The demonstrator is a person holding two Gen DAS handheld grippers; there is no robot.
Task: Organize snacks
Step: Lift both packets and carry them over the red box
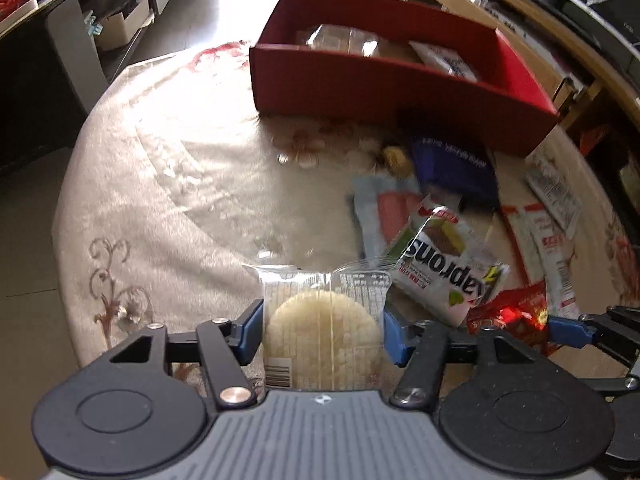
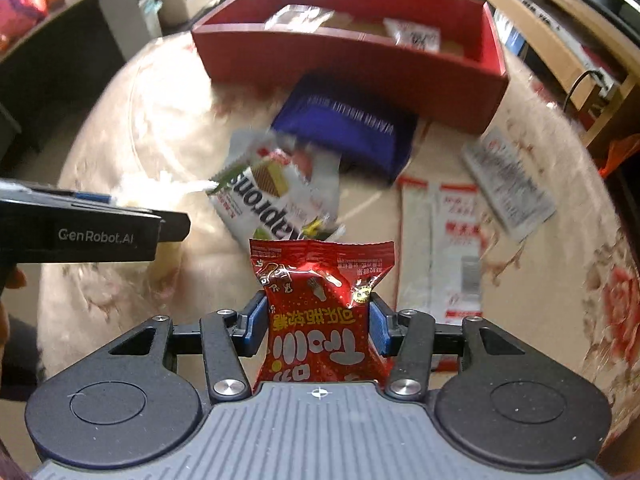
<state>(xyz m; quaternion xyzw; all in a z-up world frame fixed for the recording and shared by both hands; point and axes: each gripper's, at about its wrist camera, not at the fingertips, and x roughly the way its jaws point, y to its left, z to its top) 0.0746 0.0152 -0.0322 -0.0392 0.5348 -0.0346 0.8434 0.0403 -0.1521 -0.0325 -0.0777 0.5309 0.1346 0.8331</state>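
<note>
Landmark: red box (image 1: 372, 84), open-topped, at the far side of the round worktop (image 1: 160, 184), which is covered by a pale floral cloth.

Left tool (image 1: 323, 330): closed on a clear-wrapped round rice cracker (image 1: 324, 334). Blue pads press both side edges of the wrapper; barcode at its lower left. The packet is held above the cloth, well short of the box and toward its left end.

Right tool (image 2: 318, 328): closed on a red foil candy packet (image 2: 320, 312), pads pinching its waist, crimped top edge pointing toward the box. Held near the middle of the worktop, short of the box. In the left wrist view this packet shows as a red glint at lower right, just beside the left tool.

Inside the box: a clear wrapped packet (image 2: 298, 18) at the left, a white printed packet (image 2: 414, 36) toward the right. Detail blurred.

Loose between tools and box: dark blue wafer packet (image 2: 352, 128) just in front of the box wall; white wafer packet with green corner (image 2: 272, 196) nearer the tools, lying over a pale packet with pink print (image 1: 380, 208); two long white sachets with red bands (image 2: 440, 240) to the right; a white printed packet (image 2: 508, 184) farther right, near the box's right corner.
</note>
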